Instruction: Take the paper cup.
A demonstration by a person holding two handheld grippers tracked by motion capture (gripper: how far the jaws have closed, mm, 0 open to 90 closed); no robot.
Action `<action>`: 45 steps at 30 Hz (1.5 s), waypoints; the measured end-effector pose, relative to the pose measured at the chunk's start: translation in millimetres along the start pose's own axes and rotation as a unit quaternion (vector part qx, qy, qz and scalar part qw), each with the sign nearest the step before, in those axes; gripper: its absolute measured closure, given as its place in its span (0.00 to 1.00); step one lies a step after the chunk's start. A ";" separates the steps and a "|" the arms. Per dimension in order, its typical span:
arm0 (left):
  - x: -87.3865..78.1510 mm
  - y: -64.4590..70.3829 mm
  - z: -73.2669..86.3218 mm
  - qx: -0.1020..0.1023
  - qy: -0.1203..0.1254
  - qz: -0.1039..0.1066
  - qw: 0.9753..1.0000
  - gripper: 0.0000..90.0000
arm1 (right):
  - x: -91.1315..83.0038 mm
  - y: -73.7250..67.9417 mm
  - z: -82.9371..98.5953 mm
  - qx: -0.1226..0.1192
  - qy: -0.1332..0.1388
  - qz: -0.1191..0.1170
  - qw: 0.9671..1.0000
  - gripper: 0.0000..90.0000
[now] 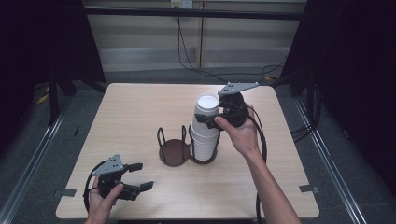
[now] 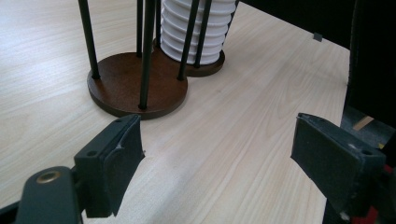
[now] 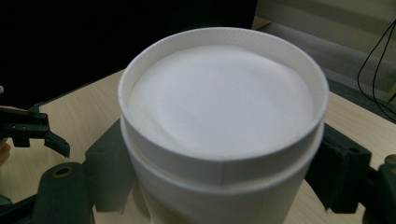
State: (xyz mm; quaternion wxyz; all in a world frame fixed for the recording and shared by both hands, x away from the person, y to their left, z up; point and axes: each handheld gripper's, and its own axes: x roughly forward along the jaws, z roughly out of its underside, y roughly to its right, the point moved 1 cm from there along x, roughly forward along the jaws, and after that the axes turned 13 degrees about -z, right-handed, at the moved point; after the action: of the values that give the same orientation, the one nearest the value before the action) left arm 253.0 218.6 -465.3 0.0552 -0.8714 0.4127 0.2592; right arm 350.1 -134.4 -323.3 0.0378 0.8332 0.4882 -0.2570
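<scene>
In the high view, the right gripper (image 1: 212, 120) clamps the top white upside-down paper cup (image 1: 207, 108) of the stack in the dark wooden two-ring holder (image 1: 176, 152), at the table's centre; lifting one off looks to be the step.

The left gripper view shows the left gripper (image 2: 217, 154) with jaws wide apart over bare tabletop, the holder at 11 o'clock.

The right gripper view shows both jaws pressing the cup's sides, so next should come a straight pull upward, perhaps with the stack steadied.

matt white paper cups (image 1: 206, 122), dark glossy wooden holder base (image 2: 122, 79)
</scene>
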 end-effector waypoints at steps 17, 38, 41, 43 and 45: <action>0.9 0.2 0.1 0.000 0.000 0.002 1.000 0.18 | -16.1 -5.0 -5.0 0.004 0.058 0.009 0.998 0.23; 0.4 0.0 0.2 -0.002 0.000 0.003 1.000 0.18 | -34.2 -9.3 -11.1 0.001 0.114 -0.008 0.994 0.24; 0.9 0.2 0.5 -0.004 -0.004 0.001 1.000 0.18 | -36.6 -12.0 -13.1 -0.005 0.121 -0.008 0.993 0.24; 1.0 0.0 0.6 -0.006 -0.004 0.002 1.000 0.18 | -37.8 -13.6 -14.2 -0.008 0.123 -0.009 0.992 0.24; 1.0 0.3 0.6 -0.004 -0.004 0.003 1.000 0.18 | -39.7 -15.0 -14.9 -0.010 0.129 -0.011 0.992 0.24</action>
State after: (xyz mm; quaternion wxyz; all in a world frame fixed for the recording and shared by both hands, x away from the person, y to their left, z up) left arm 253.1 217.9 -466.2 0.0523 -0.8693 0.4144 0.2644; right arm 328.0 -153.4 -289.1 -0.0199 0.8536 0.5005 -0.1430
